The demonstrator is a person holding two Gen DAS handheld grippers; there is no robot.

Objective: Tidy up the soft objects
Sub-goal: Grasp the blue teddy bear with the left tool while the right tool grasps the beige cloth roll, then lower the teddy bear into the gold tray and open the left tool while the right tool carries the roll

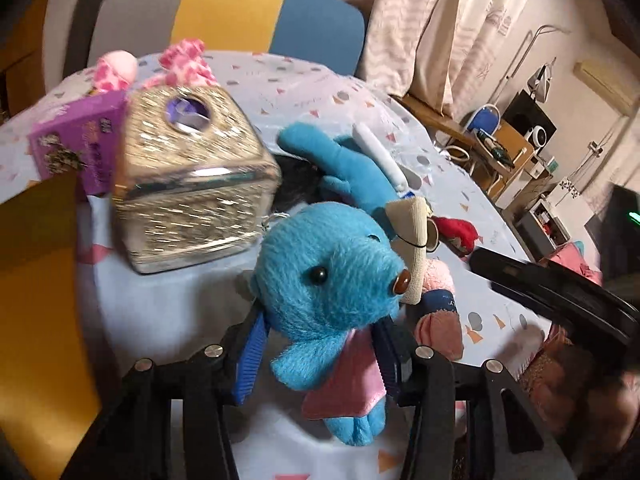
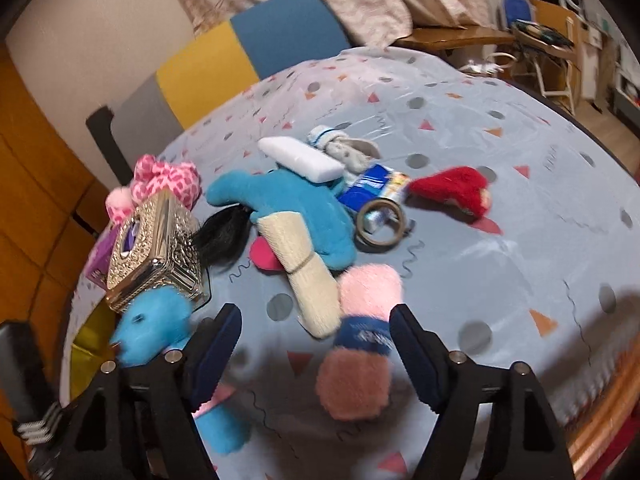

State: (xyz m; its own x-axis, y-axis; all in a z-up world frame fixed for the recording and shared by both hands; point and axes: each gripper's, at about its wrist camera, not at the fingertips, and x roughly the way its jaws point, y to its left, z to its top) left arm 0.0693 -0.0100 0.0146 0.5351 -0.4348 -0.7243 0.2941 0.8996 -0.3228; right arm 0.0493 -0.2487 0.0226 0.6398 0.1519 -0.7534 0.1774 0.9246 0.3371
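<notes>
While the left gripper (image 1: 320, 356) clamps the blue plush bear (image 1: 332, 280) above the table's near edge, the right gripper (image 2: 316, 332) gapes wide around a pink plush (image 2: 362, 336). Bare tablecloth (image 2: 500, 240) opens toward three o'clock; the silver box (image 2: 156, 248) crowds nine o'clock.

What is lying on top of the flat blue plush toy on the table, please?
A white bar crosses the flat blue plush toy; a beige rolled cloth overlaps it. Whatever lies beneath stays hidden.
</notes>
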